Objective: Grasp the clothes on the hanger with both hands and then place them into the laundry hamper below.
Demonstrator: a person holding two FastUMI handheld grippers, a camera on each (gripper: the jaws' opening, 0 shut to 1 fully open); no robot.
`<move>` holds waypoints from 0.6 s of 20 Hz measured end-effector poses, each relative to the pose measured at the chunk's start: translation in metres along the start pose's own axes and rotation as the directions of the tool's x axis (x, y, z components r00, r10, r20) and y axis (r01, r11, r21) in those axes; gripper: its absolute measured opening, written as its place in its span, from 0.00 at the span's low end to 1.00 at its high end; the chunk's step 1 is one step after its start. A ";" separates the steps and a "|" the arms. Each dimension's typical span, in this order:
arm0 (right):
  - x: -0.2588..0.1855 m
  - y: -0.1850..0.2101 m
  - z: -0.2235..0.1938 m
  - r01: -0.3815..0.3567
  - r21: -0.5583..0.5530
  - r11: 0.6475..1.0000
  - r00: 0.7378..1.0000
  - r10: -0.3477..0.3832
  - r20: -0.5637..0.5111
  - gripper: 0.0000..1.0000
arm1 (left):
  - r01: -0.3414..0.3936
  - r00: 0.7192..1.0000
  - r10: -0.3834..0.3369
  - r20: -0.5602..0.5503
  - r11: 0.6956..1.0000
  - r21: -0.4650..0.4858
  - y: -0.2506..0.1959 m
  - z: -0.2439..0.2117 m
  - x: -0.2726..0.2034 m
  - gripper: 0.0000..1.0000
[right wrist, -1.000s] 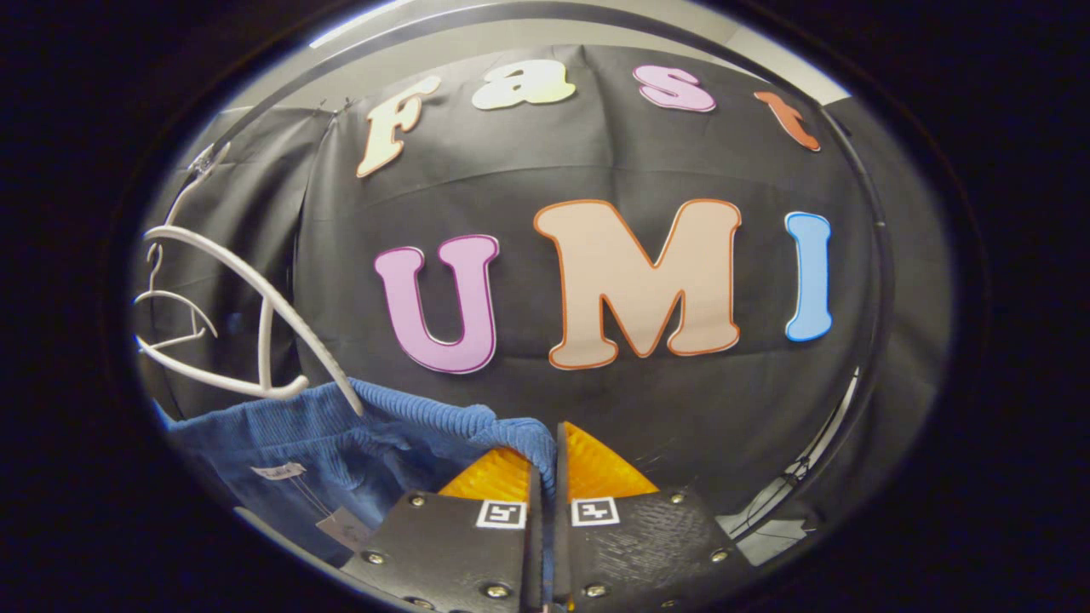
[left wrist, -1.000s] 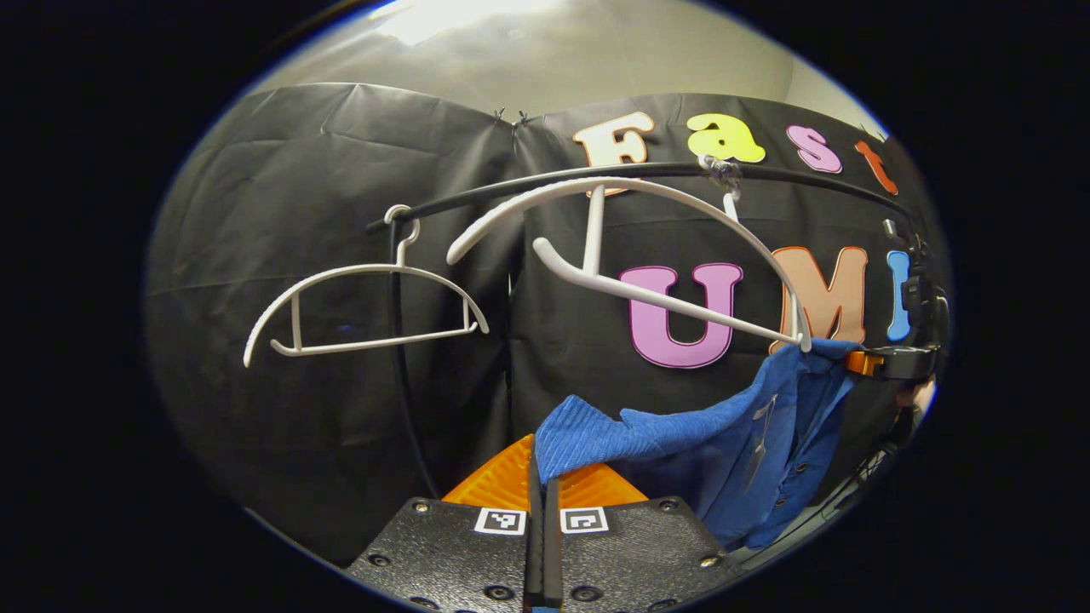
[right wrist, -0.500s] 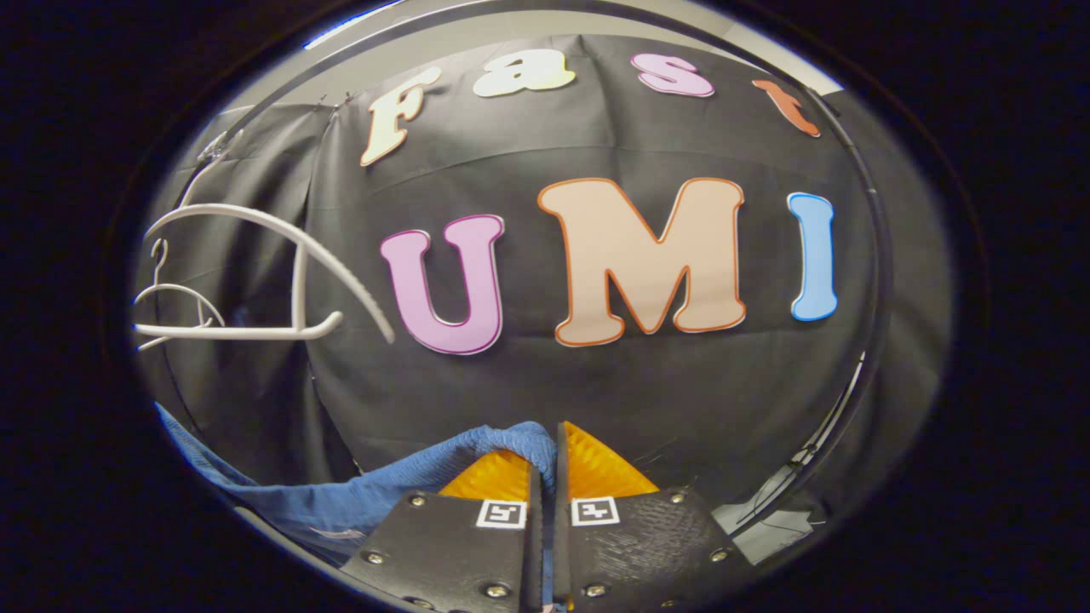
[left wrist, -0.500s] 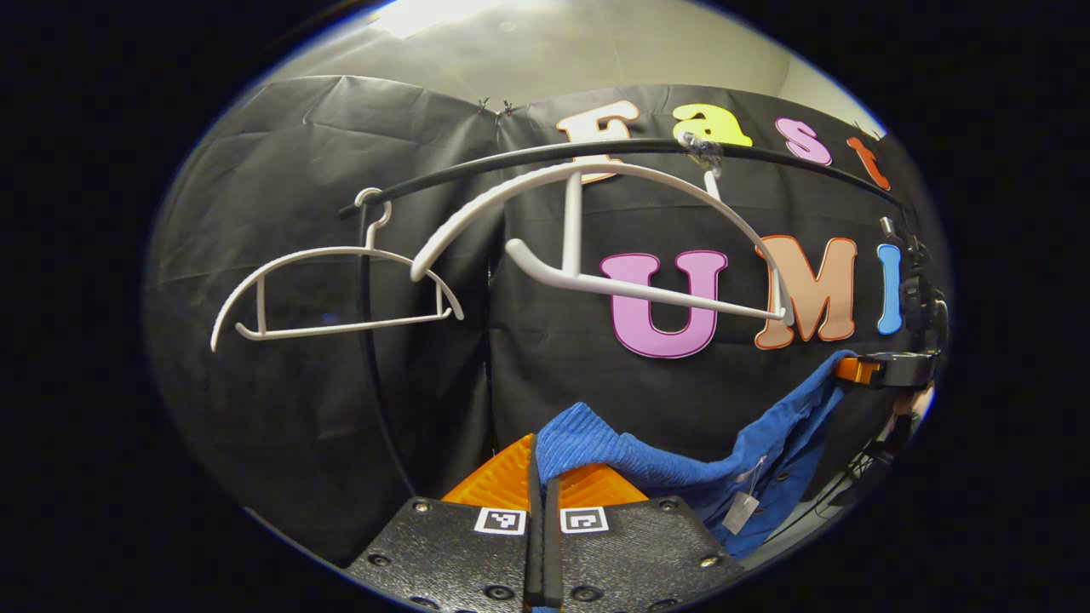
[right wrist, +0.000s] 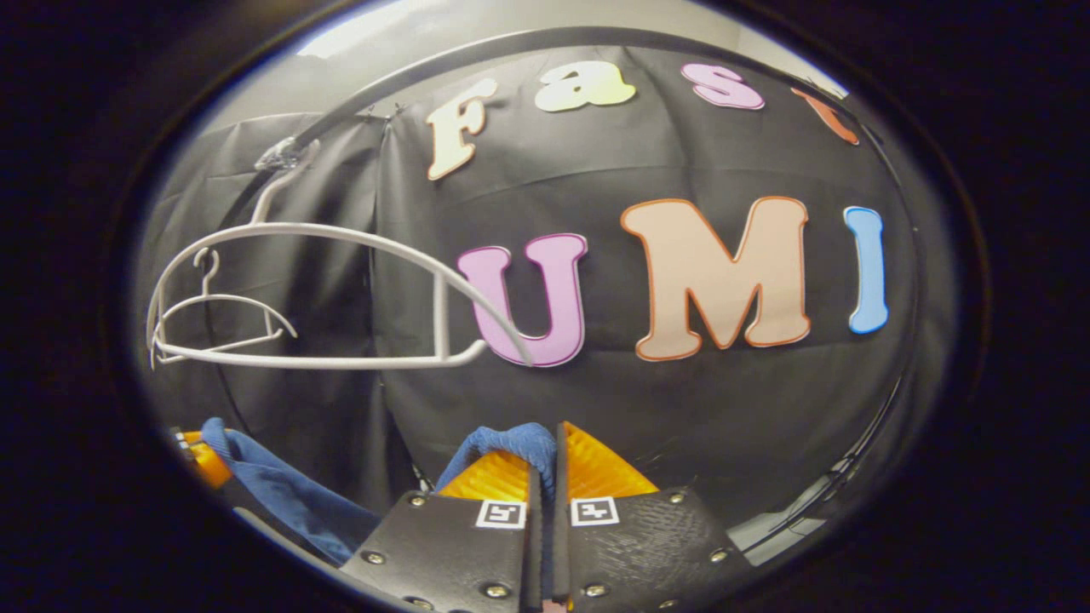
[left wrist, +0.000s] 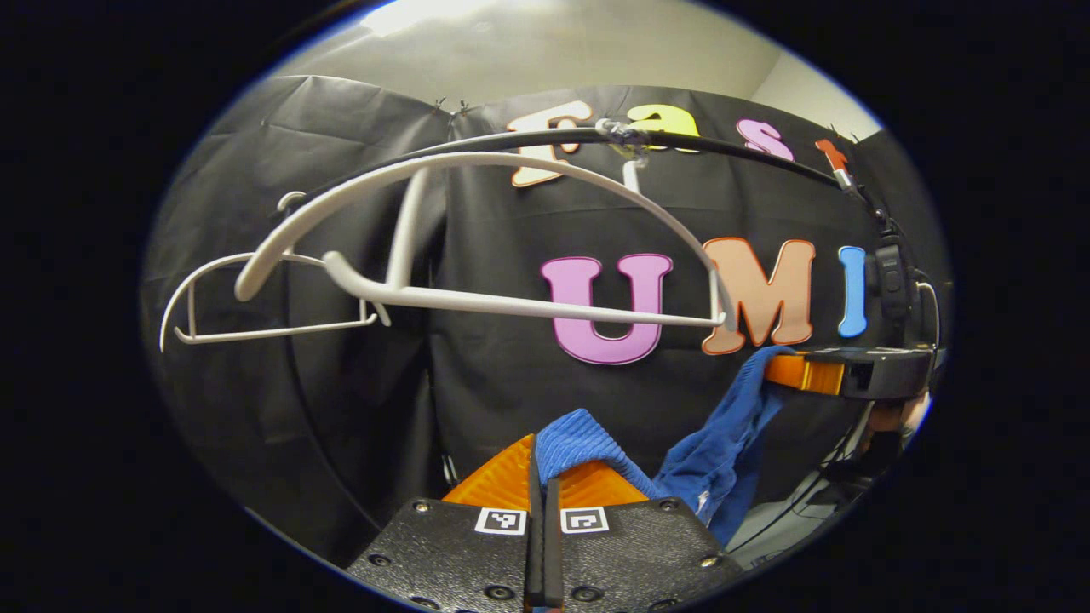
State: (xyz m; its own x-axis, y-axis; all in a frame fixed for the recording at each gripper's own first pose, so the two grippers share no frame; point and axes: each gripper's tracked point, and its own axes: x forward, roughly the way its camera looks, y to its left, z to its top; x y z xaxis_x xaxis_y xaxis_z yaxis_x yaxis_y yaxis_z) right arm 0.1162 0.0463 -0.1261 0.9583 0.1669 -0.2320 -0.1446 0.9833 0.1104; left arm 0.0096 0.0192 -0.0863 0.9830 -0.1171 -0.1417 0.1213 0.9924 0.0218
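A: Left gripper state?

B: Fingers pressed together on a fold of the blue garment. Ribbed cloth bunched over the tips, in the left gripper view.

A: Right gripper?

B: Same. Fingers clenched on another fold of the garment, with cloth wrapped over the left fingertip. In the left gripper view it sat at the right edge, the cloth pinched at its tip and a hand behind it.

A: Where was the garment?

B: Off the hanger. It sagged between the two grippers, below the hanger's lower bar and apart from it. In the right gripper view the slack trailed low left towards the other gripper.

A: Hanger?

B: White, bare, hooked on the black rail, roughly level. A second white hanger hung behind it, further along the rail, also bare.

A: Hamper?

B: Couldn't tell where it was.
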 end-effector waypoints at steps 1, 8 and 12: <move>-0.001 0.008 -0.004 -0.017 0.002 1.000 1.000 0.017 -0.007 0.02 | 0.012 1.000 -0.012 -0.002 1.000 -0.007 -0.006 -0.001 0.004 0.03; 0.000 0.042 -0.050 -0.105 -0.013 0.994 0.989 0.103 -0.105 0.05 | 0.125 0.991 -0.126 -0.050 0.992 -0.035 -0.048 -0.025 0.031 0.00; 0.001 0.039 -0.096 -0.111 -0.007 0.994 0.975 0.108 -0.194 0.05 | 0.147 0.980 -0.152 -0.130 0.988 -0.046 -0.056 -0.066 0.034 0.01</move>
State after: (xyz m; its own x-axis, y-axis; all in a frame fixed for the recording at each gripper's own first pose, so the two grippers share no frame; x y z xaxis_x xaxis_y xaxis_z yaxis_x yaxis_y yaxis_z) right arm 0.0874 0.0921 -0.2148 0.8711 0.2825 -0.4017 -0.2520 0.9592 0.1283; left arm 0.0270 -0.0380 -0.1580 0.9267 -0.2608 -0.2707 0.2585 0.9650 -0.0448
